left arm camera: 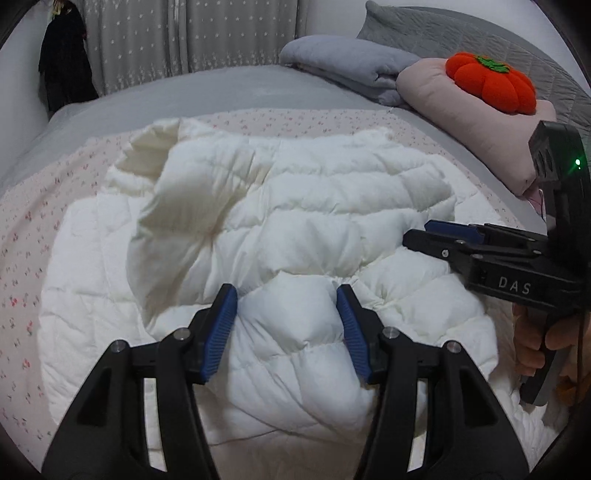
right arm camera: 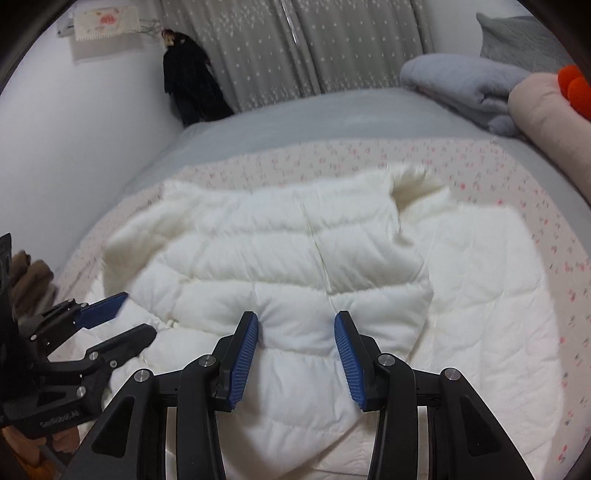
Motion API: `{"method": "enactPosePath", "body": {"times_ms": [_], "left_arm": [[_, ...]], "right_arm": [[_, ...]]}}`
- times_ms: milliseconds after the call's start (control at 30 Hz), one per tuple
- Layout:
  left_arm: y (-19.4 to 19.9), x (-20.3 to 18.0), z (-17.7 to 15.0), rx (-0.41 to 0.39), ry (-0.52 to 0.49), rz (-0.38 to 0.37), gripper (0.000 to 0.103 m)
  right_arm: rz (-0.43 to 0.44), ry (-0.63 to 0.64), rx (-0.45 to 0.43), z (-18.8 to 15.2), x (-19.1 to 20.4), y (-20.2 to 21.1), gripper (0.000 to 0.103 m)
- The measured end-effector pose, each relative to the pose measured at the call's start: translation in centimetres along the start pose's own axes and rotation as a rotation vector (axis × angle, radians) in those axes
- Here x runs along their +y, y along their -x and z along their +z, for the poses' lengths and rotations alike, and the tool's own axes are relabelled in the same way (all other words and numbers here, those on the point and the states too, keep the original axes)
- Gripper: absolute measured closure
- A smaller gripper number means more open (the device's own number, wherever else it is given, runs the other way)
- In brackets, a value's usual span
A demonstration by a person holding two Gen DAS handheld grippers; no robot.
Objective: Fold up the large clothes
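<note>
Padding in white horizontal channels marks the puffer jacket (left arm camera: 295, 221), which lies spread in front of you on a white quilted blanket (left arm camera: 74, 295), itself laid over a pink floral sheet (left arm camera: 33, 229) on the bed (left arm camera: 229, 86). A fold of the jacket is turned over toward the far side in your right wrist view, its cream lining showing at the upper edge. Around it, the gray bedspread runs back to a star-patterned curtain (left arm camera: 177, 33). At the far right of the bed you have a folded gray blanket (left arm camera: 351, 62), a pink pillow (left arm camera: 461, 118) with an orange pumpkin-shaped plush (left arm camera: 491, 81) resting on it, and a gray quilted pillow (left arm camera: 461, 33) behind them. A dark garment (right arm camera: 192, 88) hangs near the wall left of the curtain. Nothing lies on the jacket itself.

Your left tool (left arm camera: 286, 325) has its blue pads standing well apart, with a puffed ridge of the jacket rising between them; whether the pads touch the fabric you cannot tell from here, but they do not pinch it. Your right tool (right arm camera: 295, 354) is likewise parted, its pads astride a padded section near the jacket's near edge and not clamped on it. Each tool shows in the other's view, poised just over the jacket's near side, and your right hand (left arm camera: 535, 343) wraps the handle.
</note>
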State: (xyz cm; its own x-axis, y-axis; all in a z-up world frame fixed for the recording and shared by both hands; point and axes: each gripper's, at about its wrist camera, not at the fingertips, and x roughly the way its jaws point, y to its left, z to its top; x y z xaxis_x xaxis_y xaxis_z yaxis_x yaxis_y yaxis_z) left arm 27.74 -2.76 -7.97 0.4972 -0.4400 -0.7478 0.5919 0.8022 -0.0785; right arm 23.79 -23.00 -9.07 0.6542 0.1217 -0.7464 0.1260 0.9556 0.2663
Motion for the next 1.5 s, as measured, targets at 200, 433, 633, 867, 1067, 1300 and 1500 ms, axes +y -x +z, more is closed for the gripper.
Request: {"method": "enactPosePath", "body": {"times_ms": [200,433,633,867,1067,1300,1500], "left_arm": [[-1.5,0.0,-1.7,-0.006,-0.006,0.013,0.043],[1.0,-0.3,-0.8,0.009,0.028,0.018,0.042],[4.4,0.0,-0.7,0.031,0.049,0.023,0.022],[8.8,1.9,-2.8,0.104,0.072,0.049,0.017],[12.1,5.7,-6.6,0.211,0.105,0.048,0.016],[14.5,9.1,-11.6,0.333,0.153,0.034,0.016],[15.4,10.8,-15.4,0.425,0.267,-0.126,0.016]], "right_arm": [[-0.004,0.035,0.044,-1.2,-0.7,-1.9,0.059],[-0.031,0.065,0.054,-0.3,0.5,0.7,0.054],[0.001,0.049,0.040,0.0,0.0,5.4,0.036],[0.027,0.012,0.053,-1.3,-1.6,11.1,0.021],[0.064,-0.052,0.139,-5.2,-5.1,15.3,0.018],[0.104,-0.157,0.240,-10.2,-9.0,17.7,0.017],[0.145,-0.244,0.315,-14.2,-11.2,18.2,0.017]]}}
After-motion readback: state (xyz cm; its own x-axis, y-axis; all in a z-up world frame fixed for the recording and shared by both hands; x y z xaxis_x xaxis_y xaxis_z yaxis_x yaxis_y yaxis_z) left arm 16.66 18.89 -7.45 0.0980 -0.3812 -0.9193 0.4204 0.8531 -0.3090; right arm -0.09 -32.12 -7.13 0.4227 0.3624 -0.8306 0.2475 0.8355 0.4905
